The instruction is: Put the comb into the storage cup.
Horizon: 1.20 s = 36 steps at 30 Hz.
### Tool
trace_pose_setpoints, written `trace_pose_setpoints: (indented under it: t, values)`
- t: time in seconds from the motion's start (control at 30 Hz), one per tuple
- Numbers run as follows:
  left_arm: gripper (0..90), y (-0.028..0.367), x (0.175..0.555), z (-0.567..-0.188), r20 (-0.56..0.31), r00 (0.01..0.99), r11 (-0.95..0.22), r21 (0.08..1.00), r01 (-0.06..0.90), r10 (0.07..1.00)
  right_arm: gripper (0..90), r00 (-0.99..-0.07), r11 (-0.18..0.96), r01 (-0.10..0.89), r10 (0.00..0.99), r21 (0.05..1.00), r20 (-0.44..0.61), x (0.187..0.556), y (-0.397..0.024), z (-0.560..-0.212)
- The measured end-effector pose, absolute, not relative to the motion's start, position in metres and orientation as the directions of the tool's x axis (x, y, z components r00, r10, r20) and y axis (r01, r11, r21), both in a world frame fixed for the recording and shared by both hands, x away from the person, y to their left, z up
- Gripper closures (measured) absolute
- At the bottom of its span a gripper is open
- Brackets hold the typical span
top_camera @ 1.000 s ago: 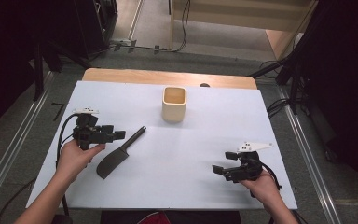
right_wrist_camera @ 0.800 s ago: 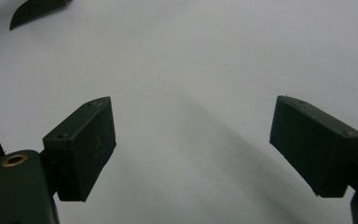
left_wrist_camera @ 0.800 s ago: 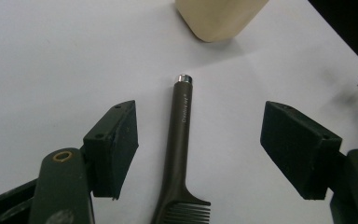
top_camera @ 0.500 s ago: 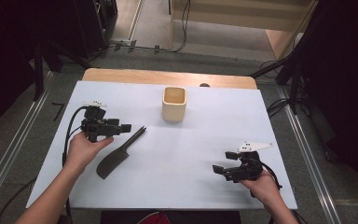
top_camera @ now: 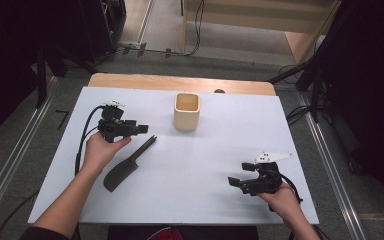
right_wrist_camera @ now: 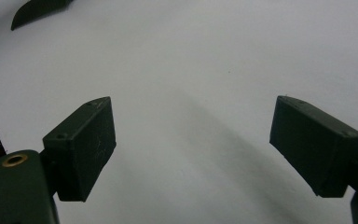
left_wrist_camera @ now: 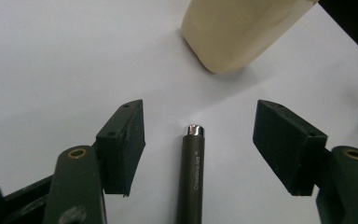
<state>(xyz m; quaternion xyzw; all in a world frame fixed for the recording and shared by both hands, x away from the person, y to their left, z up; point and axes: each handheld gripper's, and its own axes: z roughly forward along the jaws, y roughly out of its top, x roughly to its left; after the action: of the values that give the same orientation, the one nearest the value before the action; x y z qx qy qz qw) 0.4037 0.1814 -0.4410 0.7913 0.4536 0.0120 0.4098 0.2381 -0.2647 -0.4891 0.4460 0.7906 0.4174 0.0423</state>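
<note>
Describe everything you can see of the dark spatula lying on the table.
The spatula is dark and matte, apparently plastic, with a broad flat blade near the person and a slim round handle ending in a silvery cap. It lies flat on the white table, handle pointing toward the cream cup. The open left tool straddles the handle tip without touching.

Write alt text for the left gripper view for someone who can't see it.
The left tool is open, its two black jaws either side of a dark spatula handle with a silver tip, lying on a white table. A cream cup stands beyond it.
</note>
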Motion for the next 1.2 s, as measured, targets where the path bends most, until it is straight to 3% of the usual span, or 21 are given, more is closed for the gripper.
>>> trace_pose_setpoints:
  t: [0.23,0.33,0.37,0.57,1.2]
  values:
    - [56.3,0.172,0.411,-0.445,-0.332,0.591,-0.269,0.656,0.705,0.735,12.6,-0.602,0.258,0.669,0.738,0.697,0.304,0.238,-0.265,-0.489]
    - [84.9,0.171,0.412,-0.453,-0.302,0.600,-0.308,0.641,0.703,0.741,12.7,-0.604,0.260,0.668,0.736,0.697,0.305,0.237,-0.265,-0.489]
    - [90.0,0.171,0.412,-0.453,-0.302,0.600,-0.308,0.641,0.703,0.741,12.7,-0.604,0.260,0.668,0.736,0.697,0.305,0.237,-0.265,-0.489]
    - [90.0,0.166,0.414,-0.463,-0.261,0.617,-0.361,0.619,0.697,0.742,12.6,-0.607,0.263,0.666,0.736,0.698,0.301,0.237,-0.266,-0.489]
    - [90.0,0.158,0.422,-0.491,-0.307,0.578,-0.345,0.563,0.751,0.756,12.7,-0.604,0.260,0.668,0.737,0.697,0.304,0.236,-0.266,-0.489]
